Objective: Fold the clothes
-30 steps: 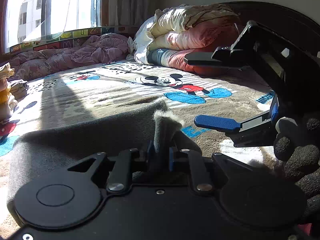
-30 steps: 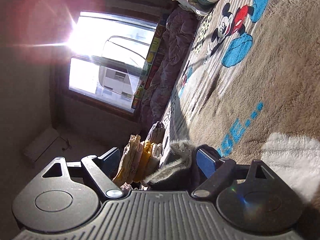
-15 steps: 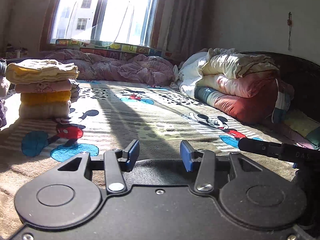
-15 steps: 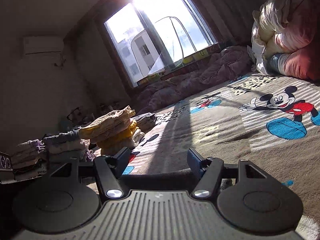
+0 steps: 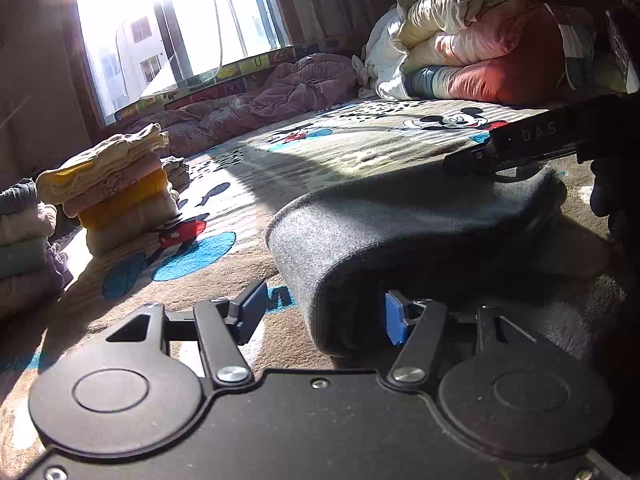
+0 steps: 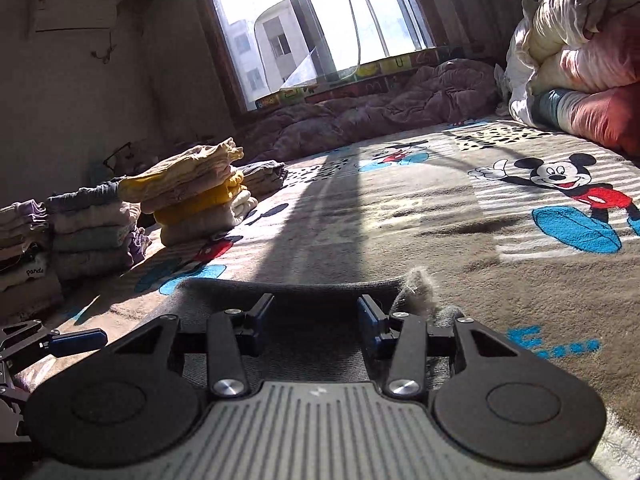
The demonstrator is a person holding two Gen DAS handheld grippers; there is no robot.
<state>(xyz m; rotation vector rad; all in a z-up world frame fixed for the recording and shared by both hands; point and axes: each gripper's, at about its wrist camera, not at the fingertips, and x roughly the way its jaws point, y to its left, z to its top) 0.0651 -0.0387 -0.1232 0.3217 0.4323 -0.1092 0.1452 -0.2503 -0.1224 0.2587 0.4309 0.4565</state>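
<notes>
Nearest, the left gripper (image 5: 322, 314) stands with jaws spread wide, gripping nothing, its right pad against the rounded fold of the dark grey garment (image 5: 400, 220) lying on the Mickey Mouse blanket (image 5: 360, 140). The right gripper (image 6: 316, 322) is likewise spread wide, hovering over the garment's right end, whose far edge runs just beyond its pads beside a fuzzy tuft of lining. To the left, bare blanket lies between the garment and the stack of folded yellow and cream clothes (image 5: 116, 196), with more folded piles (image 6: 80, 232) past it. Farther off, a rumpled purple quilt (image 6: 380, 112) lines the window (image 6: 320, 24), and rolled bedding (image 5: 472, 48) closes the far right.
</notes>
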